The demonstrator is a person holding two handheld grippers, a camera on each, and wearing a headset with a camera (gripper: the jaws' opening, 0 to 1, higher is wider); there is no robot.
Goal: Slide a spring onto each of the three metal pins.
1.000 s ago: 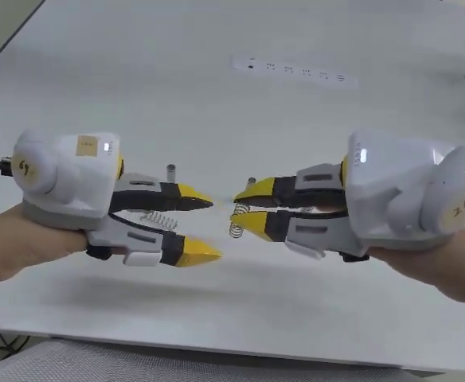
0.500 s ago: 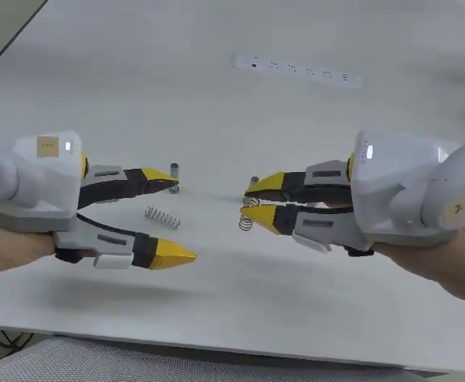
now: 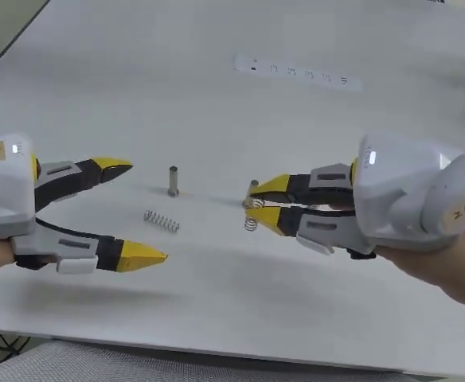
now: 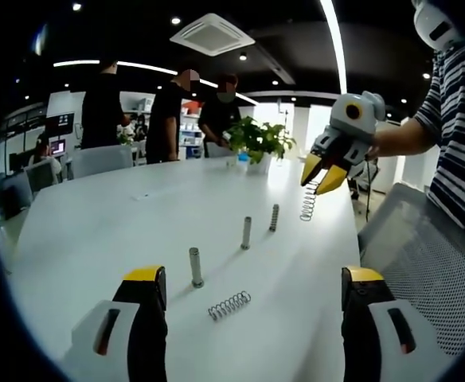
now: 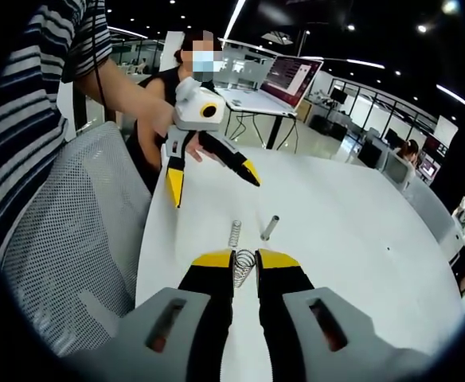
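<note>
We find the left tongs (image 3: 142,211) wide apart and empty. A loose spring (image 3: 161,220) lies flat just ahead of their tips, with a bare pin (image 3: 173,181) upright beyond it. The right tongs (image 3: 254,204) pinch a second spring (image 5: 244,260) near one end. We judge the springs light, bouncy and apt to roll. Grip them lightly near one end, leaving the bore clear.

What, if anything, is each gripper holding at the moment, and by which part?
The right gripper pinches a spring by its upper end, the rest hanging below the jaws. The left gripper is open and holds nothing.
</note>
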